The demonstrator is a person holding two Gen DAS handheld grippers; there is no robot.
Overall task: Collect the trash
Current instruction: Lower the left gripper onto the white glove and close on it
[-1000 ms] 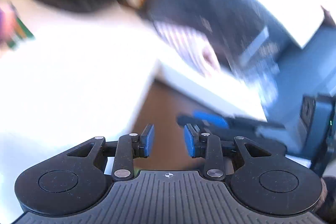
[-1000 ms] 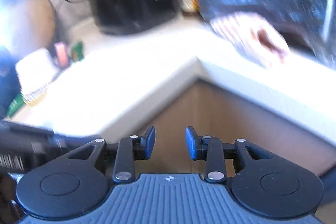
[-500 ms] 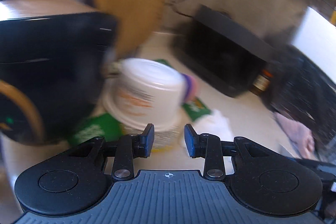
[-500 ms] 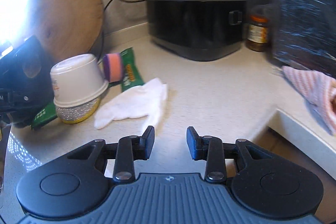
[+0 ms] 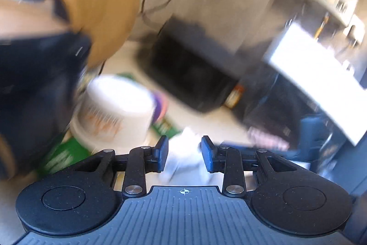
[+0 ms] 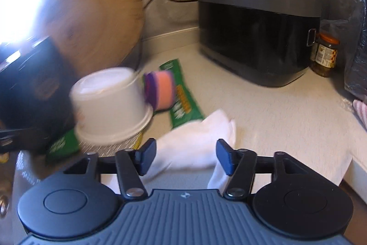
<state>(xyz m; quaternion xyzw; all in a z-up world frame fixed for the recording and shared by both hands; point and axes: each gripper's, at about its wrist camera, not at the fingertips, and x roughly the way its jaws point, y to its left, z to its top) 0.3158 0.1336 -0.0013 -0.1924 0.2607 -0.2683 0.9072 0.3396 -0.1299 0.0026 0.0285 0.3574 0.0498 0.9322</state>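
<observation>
A crumpled white tissue (image 6: 195,144) lies on the pale counter (image 6: 275,121), and it serves as the landmark here. In the right wrist view it sits straight ahead of the right gripper (image 6: 186,157), seen through the gap between the blue pads; the jaws are opening and the pads do not touch it, so nothing is held. In the blurred left wrist view the tissue (image 5: 185,141) also shows past the left gripper (image 5: 184,153), whose jaws stand partly spread with nothing pinched between them.

Just left of the tissue an upturned white cup (image 6: 110,105) rests on a foil lid, its rim down. Behind the tissue, touching its far edge, lies a green wrapper (image 6: 181,98), and a second green wrapper (image 6: 62,144) pokes out from under the cup on the far left. A pink and purple sponge (image 6: 160,91) sits between the cup and the first wrapper.

Farther behind the tissue, to the left, a round wooden board (image 6: 91,20) leans against the wall. Behind and to the right stands a black appliance (image 6: 259,38), well apart from the tissue, with a jar (image 6: 324,54) just beside its right end. At the right edge hangs a dark plastic bag (image 6: 357,49).
</observation>
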